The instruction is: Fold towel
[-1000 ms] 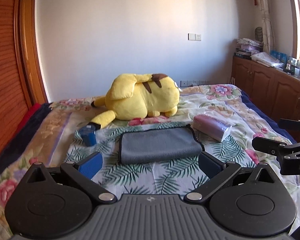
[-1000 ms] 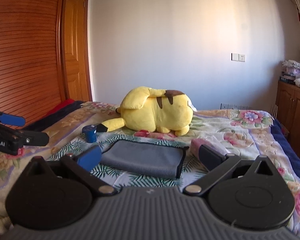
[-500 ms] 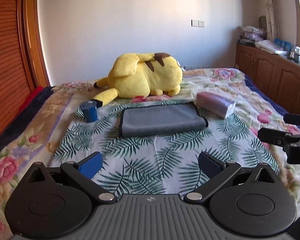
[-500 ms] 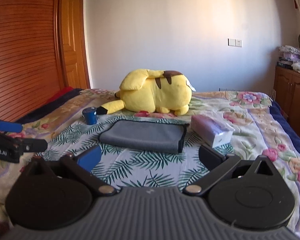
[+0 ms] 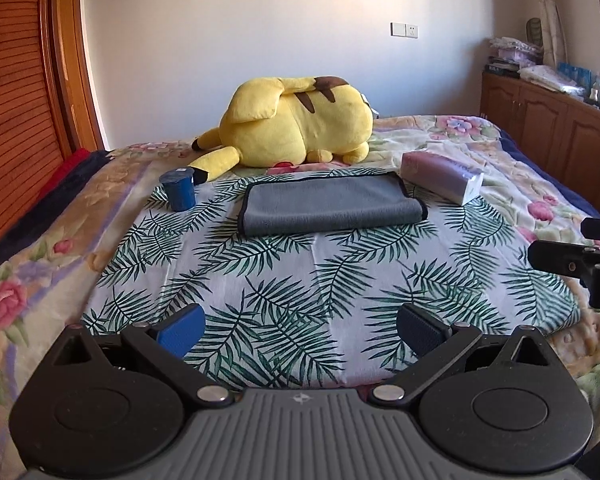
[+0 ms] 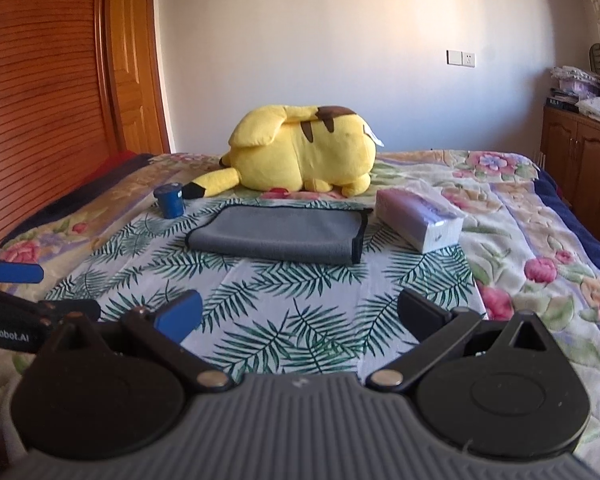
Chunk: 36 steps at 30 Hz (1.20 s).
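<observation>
A grey towel with a dark hem [image 5: 328, 208] lies folded flat on the palm-leaf cloth of the bed; it also shows in the right wrist view [image 6: 278, 236]. My left gripper [image 5: 300, 330] is open and empty, well back from the towel over the near part of the cloth. My right gripper [image 6: 298, 314] is open and empty too, also well short of the towel. The right gripper shows at the right edge of the left wrist view [image 5: 576, 256], and the left gripper at the left edge of the right wrist view [image 6: 16, 292].
A yellow plush toy [image 5: 296, 124] lies behind the towel. A small blue cup [image 5: 178, 189] stands left of it and a tissue pack [image 5: 442, 176] lies right of it. A wooden wardrobe [image 6: 40, 92] is on the left, cabinets [image 5: 560, 136] on the right.
Both grippers have pulled back and away from the towel, which now looks farther off. More of the leaf-print cloth shows in front. The towel has not moved.
</observation>
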{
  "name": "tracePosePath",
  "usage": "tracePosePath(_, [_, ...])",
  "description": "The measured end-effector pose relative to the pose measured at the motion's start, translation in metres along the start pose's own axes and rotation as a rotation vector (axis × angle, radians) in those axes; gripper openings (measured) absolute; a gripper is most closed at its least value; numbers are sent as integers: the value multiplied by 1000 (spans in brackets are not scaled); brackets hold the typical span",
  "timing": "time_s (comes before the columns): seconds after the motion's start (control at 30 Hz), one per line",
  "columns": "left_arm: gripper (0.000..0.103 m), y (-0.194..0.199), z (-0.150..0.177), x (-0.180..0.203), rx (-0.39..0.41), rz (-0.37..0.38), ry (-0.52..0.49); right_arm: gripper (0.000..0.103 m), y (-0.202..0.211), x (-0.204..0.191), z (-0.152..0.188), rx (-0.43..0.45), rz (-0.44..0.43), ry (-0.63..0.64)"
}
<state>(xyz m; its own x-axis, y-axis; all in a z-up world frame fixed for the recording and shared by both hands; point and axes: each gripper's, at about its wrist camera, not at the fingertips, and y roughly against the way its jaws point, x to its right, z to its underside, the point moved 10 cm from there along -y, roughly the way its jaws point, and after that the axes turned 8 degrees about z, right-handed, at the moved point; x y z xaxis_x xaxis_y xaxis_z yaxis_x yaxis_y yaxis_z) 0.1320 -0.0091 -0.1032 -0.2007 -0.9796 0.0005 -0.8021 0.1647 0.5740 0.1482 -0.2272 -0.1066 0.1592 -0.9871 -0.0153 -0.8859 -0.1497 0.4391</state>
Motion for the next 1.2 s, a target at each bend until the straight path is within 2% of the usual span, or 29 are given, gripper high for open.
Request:
tracePosePath(0.23, [103,-11,7,-7,0,3,22,103,-7,0,11,-15,5,4])
tracePosePath(0.57, [103,-3,-1,-21,49,-46,25,103,-14,2,16,-34,8,-7])
tracePosePath(1.0, [103,10,-11,-22,119,-62,12,103,-3,10,4,56,47,-18])
tracePosePath(1.2, [103,15,-13,-20,146,-72,-14,103,-2,14,1,69,59,-31])
